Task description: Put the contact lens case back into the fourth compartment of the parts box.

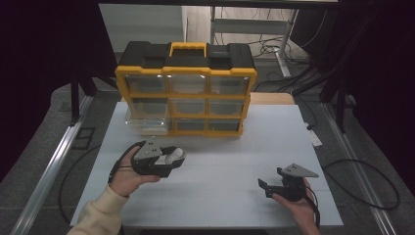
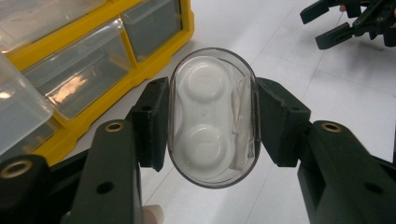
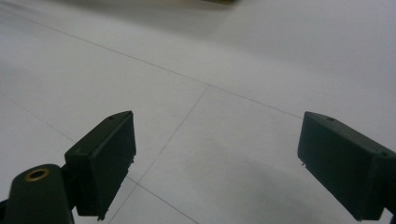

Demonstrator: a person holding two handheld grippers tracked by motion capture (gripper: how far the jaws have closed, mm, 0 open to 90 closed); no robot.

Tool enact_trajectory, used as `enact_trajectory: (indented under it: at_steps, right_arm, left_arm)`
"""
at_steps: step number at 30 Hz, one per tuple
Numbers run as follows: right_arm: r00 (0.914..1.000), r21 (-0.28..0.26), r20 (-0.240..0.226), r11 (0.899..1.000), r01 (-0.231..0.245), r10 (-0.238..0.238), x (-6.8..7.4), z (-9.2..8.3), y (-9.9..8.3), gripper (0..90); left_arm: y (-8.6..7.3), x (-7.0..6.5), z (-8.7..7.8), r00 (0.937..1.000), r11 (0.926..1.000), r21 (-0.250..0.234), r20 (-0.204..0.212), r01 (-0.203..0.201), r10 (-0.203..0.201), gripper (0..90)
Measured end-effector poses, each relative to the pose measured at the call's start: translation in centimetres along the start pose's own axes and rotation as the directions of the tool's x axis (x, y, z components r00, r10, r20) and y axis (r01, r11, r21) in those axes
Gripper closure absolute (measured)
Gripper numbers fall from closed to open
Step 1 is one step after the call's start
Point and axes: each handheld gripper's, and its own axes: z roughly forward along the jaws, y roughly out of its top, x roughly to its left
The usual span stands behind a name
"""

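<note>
A clear oval case with two white round caps inside [image 2: 212,116] is pinched across its width by my left gripper [image 2: 210,121]; both black pads press its sides. From above, that left gripper [image 1: 172,157] hovers over the white table's left part with the case [image 1: 174,155] at its tip, a short way in front of the yellow and black drawer organizer [image 1: 186,88]. My right gripper [image 3: 215,163] stands open above bare table. In the high view the right gripper [image 1: 266,187] sits near the front right, jaws pointing left.
The organizer has three rows of clear drawers; its lower-left drawer [image 1: 142,122] is pulled out toward me. The white table [image 1: 235,161] ends in edges at left, right and front, with cables [image 1: 362,181] on the floor to the right.
</note>
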Motion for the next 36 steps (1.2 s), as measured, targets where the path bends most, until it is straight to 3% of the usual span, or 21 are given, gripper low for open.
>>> enact_trajectory:
  at_steps: [36]
  right_arm:
    - [1.0, 0.007, 0.003, 1.0, 0.007, -0.007, 0.0, 0.0, 0.0, 12.1]
  left_arm:
    - [1.4, 1.3, -2.4, 0.9989, 0.9967, -0.079, -0.041, 0.019, -0.022, 48.0]
